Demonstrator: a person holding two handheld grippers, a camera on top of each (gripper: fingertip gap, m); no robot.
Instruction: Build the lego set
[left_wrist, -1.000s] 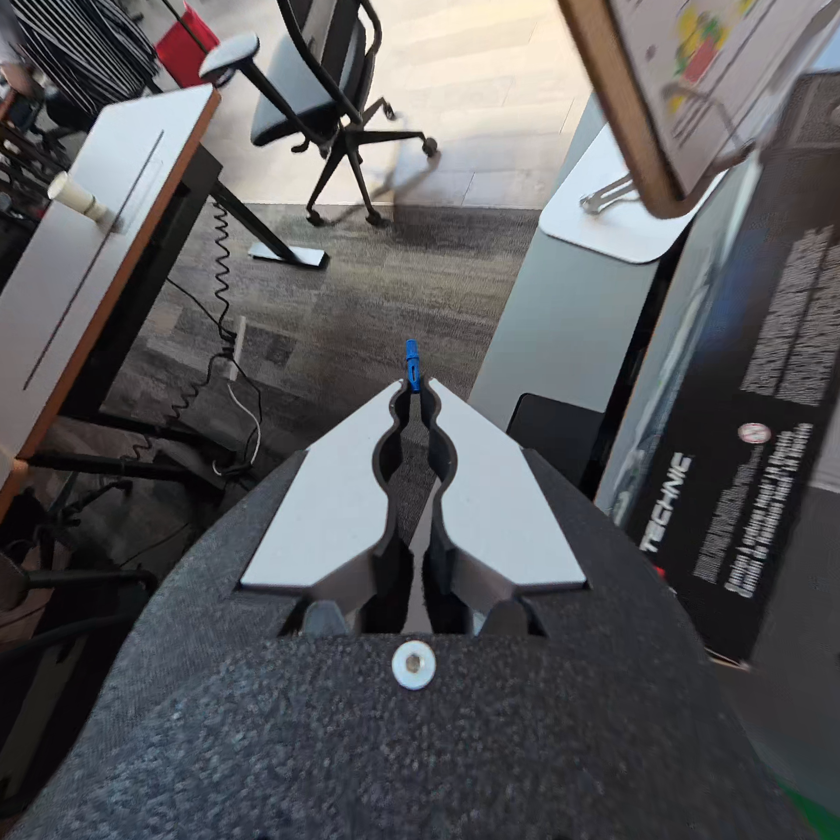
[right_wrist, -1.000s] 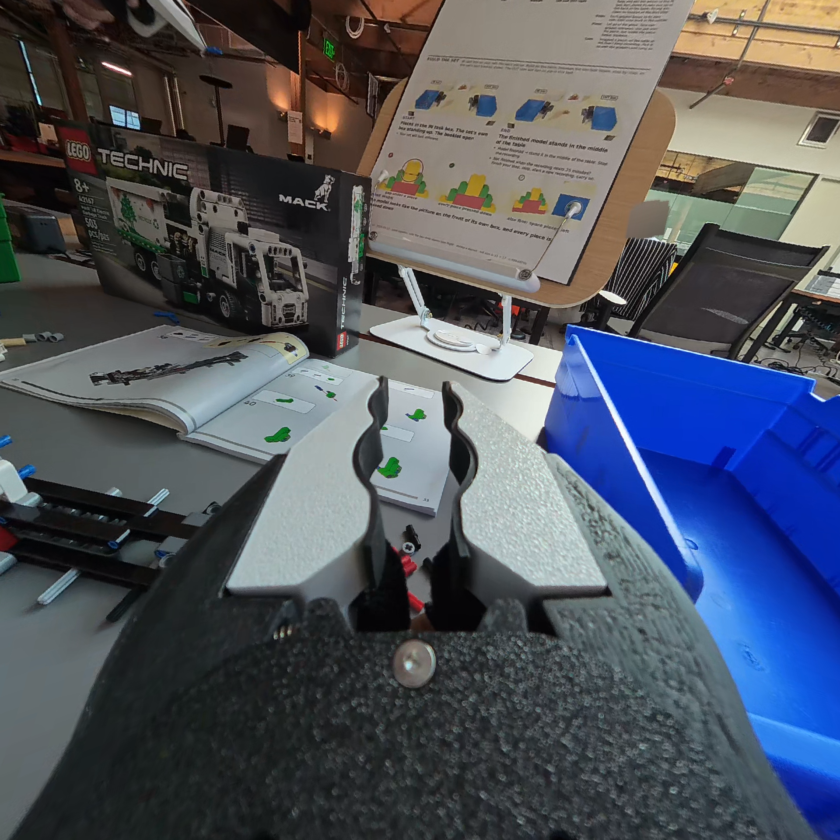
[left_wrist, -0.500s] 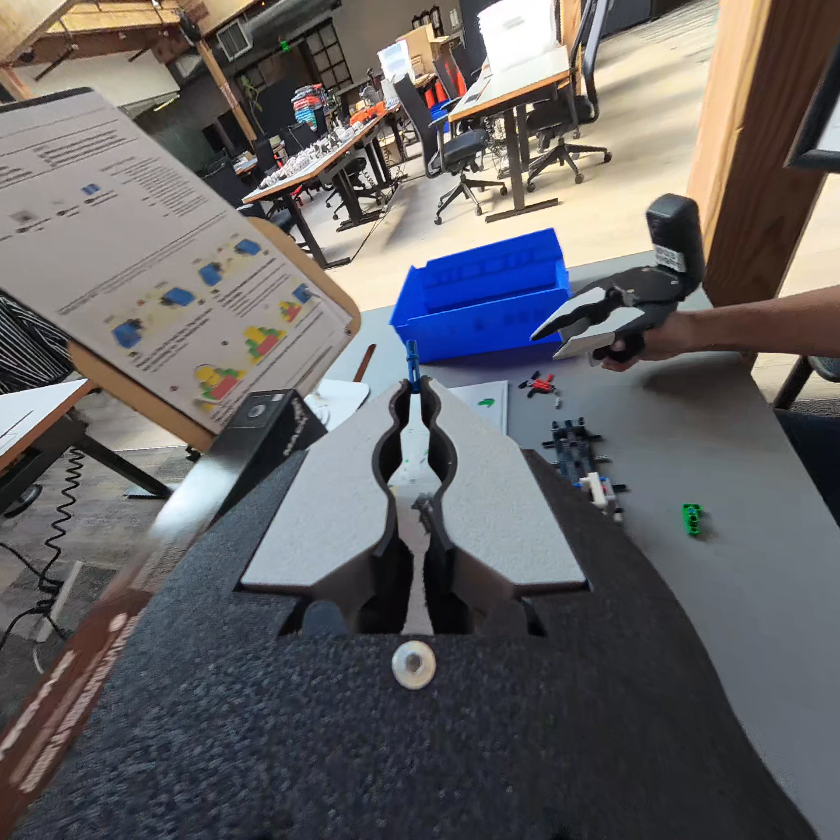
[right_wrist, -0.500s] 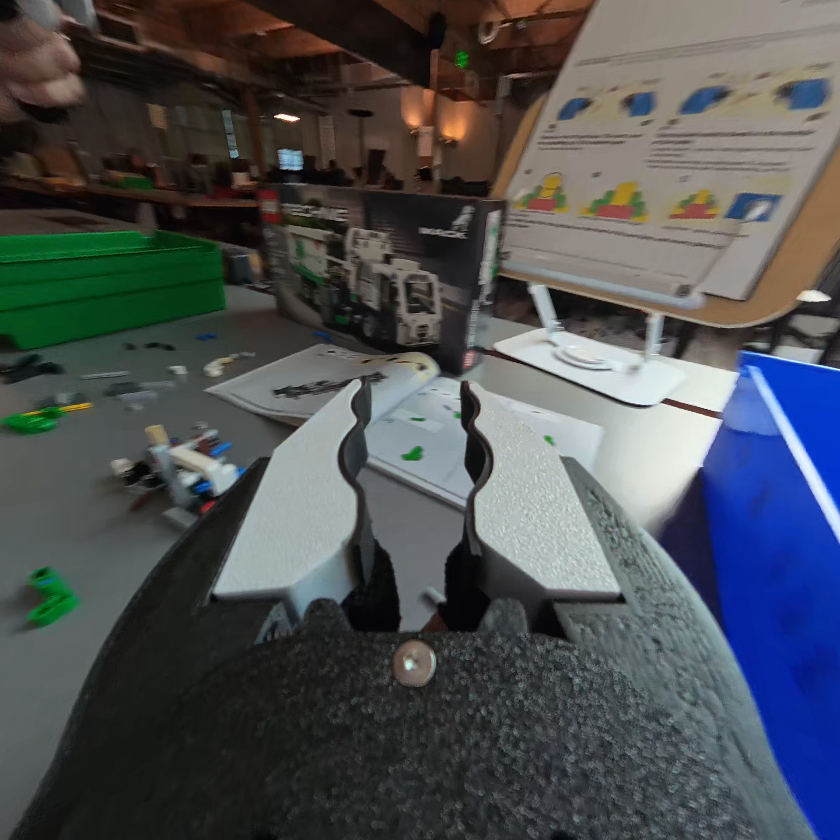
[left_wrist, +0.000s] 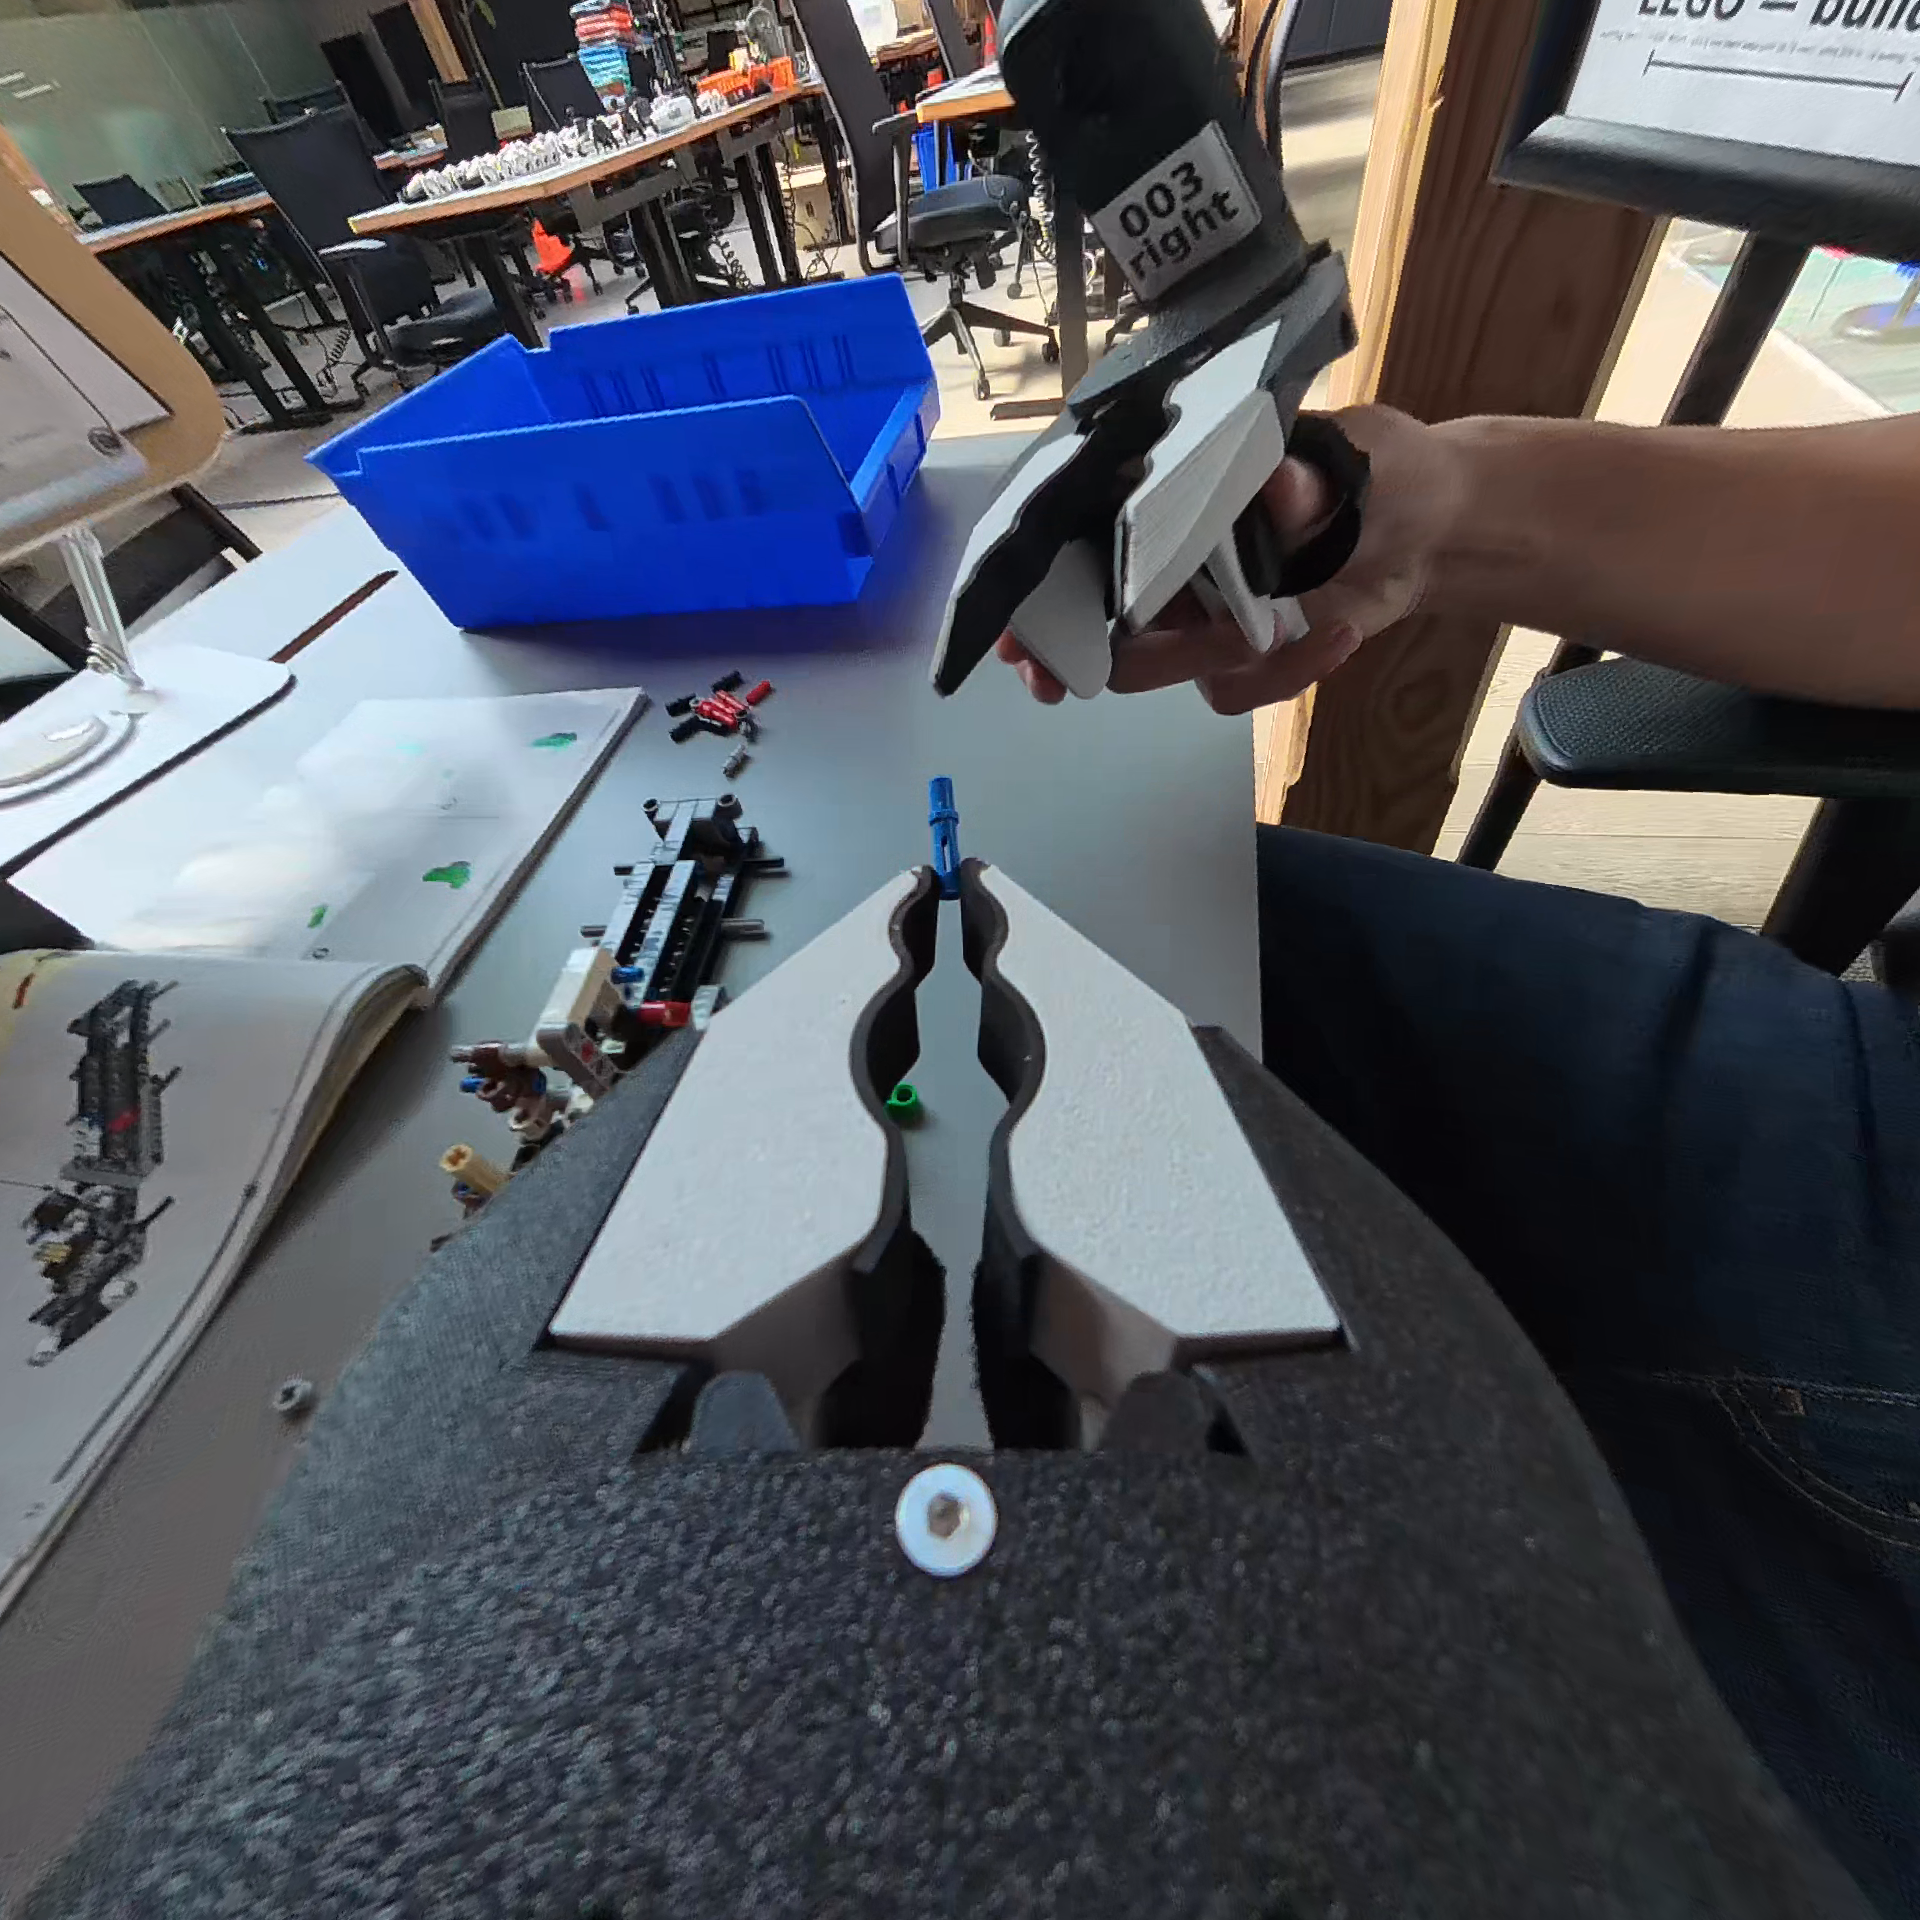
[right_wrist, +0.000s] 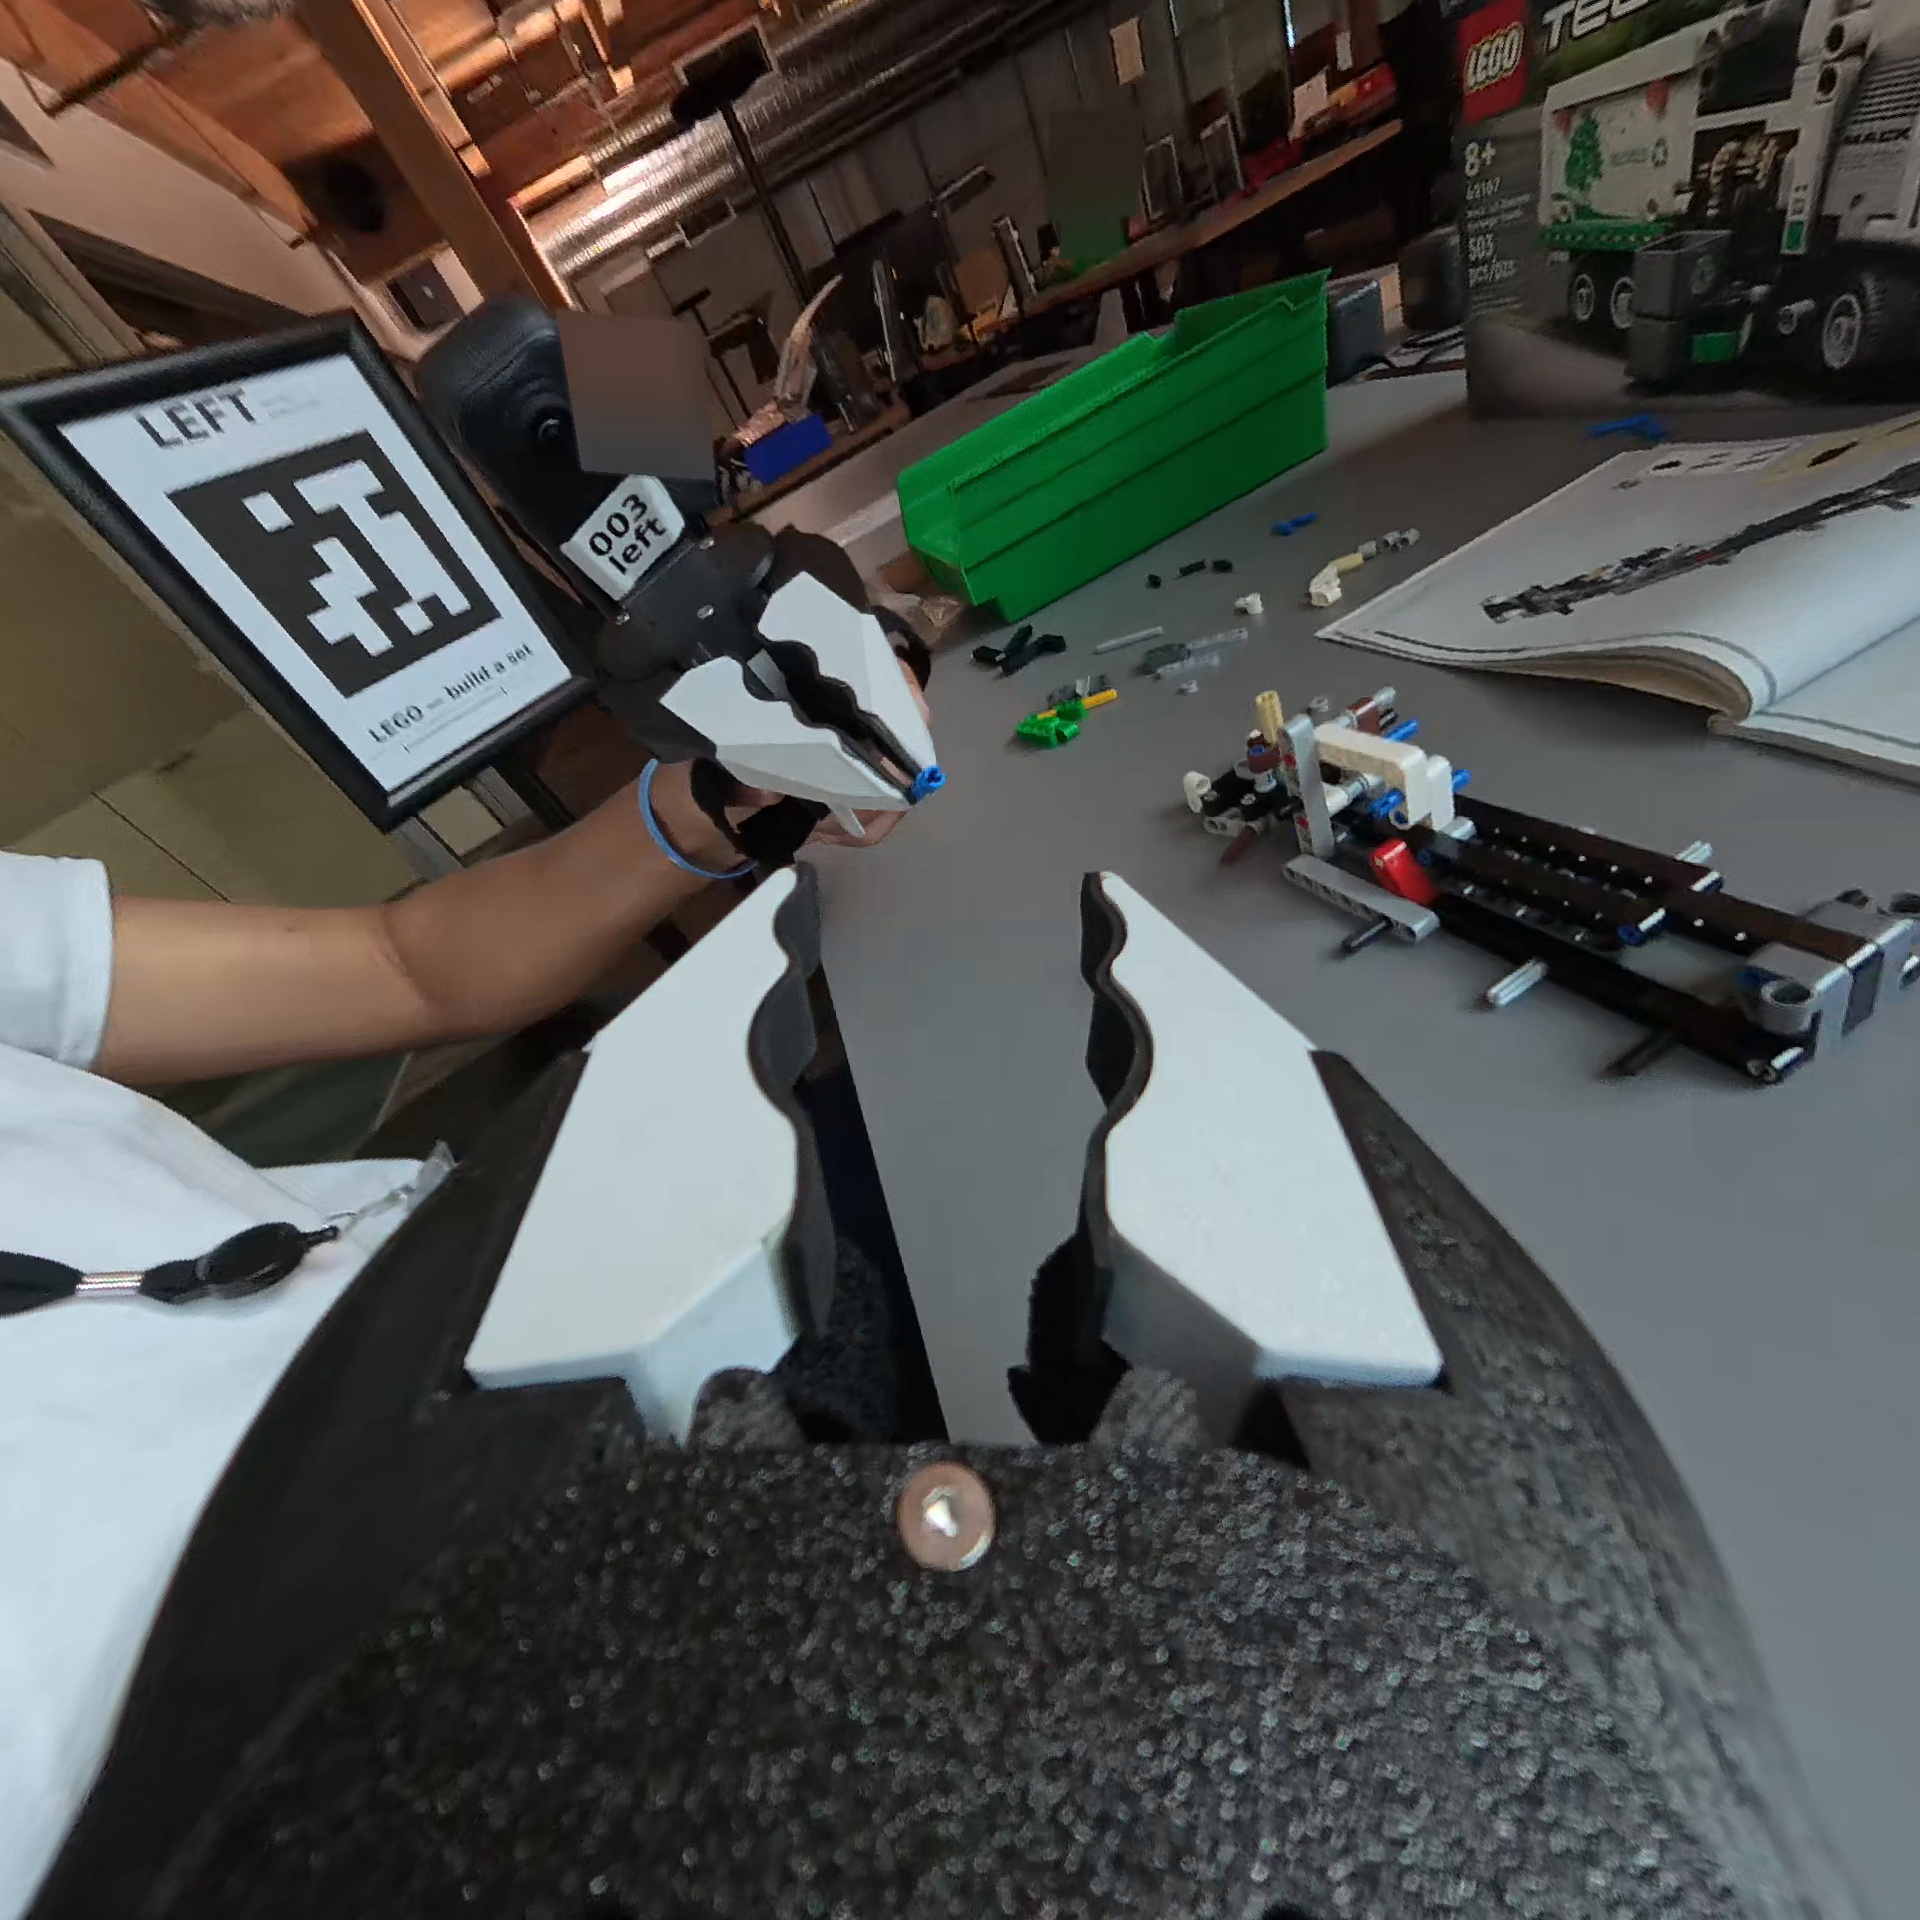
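Blue pin lengthwise in clenched left tool, tip forward; right tool released.

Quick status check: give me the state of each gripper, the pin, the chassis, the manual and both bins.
left gripper: shut on the blue pin, above the table
right gripper: open, holding nothing
blue pin: clamped at its base, sticking out past the fingertips
chassis assembly: partly built, lying on the table
instruction manual: open
blue bin: looks empty
green bin: contents hidden
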